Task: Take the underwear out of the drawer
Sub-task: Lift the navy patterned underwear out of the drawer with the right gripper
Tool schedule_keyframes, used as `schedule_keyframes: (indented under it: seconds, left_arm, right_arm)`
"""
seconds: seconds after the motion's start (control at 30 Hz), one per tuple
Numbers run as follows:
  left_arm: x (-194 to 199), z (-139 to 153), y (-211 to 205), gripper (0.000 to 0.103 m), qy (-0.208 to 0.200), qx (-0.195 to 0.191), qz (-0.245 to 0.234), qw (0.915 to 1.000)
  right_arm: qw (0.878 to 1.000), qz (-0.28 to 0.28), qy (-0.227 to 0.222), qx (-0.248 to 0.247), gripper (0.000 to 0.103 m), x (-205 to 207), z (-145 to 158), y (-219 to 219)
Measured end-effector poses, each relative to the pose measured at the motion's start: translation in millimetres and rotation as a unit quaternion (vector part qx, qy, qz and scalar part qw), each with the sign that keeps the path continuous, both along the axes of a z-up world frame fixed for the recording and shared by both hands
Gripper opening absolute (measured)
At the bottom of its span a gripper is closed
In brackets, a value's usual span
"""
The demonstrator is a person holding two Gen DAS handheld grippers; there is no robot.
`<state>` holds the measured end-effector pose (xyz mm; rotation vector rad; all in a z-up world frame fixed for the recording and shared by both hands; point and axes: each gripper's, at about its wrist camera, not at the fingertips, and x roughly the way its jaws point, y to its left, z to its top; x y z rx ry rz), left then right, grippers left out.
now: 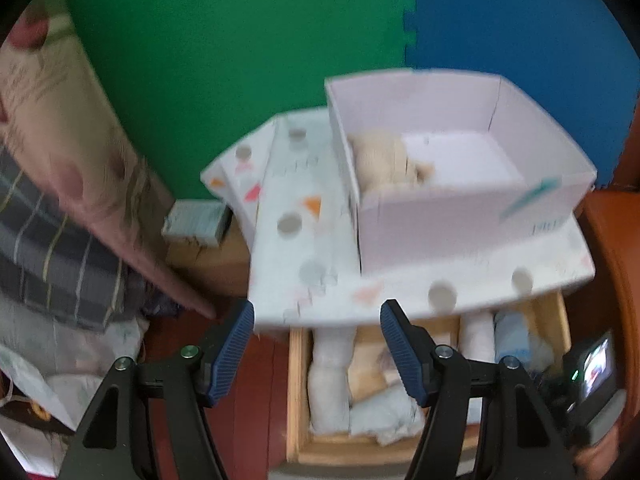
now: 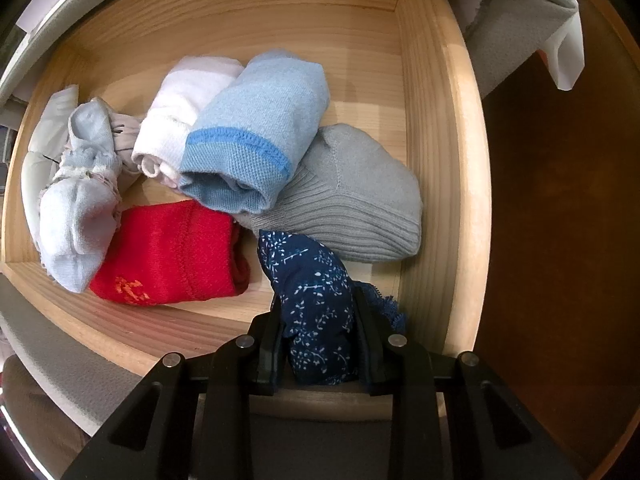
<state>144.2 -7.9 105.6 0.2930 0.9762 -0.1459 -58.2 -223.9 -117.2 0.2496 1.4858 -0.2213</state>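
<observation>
Both right tongs around navy underwear.

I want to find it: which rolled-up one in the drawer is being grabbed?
The navy flower-print one, squeezed between the right gripper fingers; the others lie untouched.
</observation>
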Motion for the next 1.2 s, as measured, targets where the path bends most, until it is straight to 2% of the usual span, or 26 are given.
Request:
schedule_keyframes:
  seconds: [0.27, 0.4, 0.53, 0.8, 0.9, 0.97, 1.2]
  left_arm:
    - [-43, -77, 22, 0.068, 0.058, -0.022, 0.048, 0.9969]
    - [-54, -101, 26, 0.068, 0.057, -0.015, 0.067, 0.9960]
    - [-58, -124, 29, 0.068, 0.075, -0.009, 0.072, 0.9945]
    - [-61, -151, 35, 0.068, 0.095, -0.014, 0.089, 0.9914]
    - [-62, -151, 34, 0.068, 0.085, -0.007, 0.093, 0.9920]
    - [-61, -154, 34, 0.068, 0.092, -0.005, 0.096, 0.9911]
    - [-63, -149, 38, 0.068, 0.074, -0.017, 0.095, 0.9926]
  right_arm:
    - [1.000, -0.003, -0.007, 0.000, 0.026, -5, 4, -5]
    - [1.000, -0.007, -0.010, 0.005, 0.026, -7, 6, -8]
    - [1.000, -0.006, -0.009, -0.001, 0.025, -9, 8, -8]
    - [1.000, -0.009, -0.017, -0.007, 0.025, -10, 16, -2]
    - [1.000, -0.006, -0.024, -0.006, 0.025, -12, 23, -1]
    - [0.999, -0.004, -0.035, -0.003, 0.025, -13, 29, 0]
    - [0.997, -0.016, -0.064, 0.028, 0.025, -21, 45, -7]
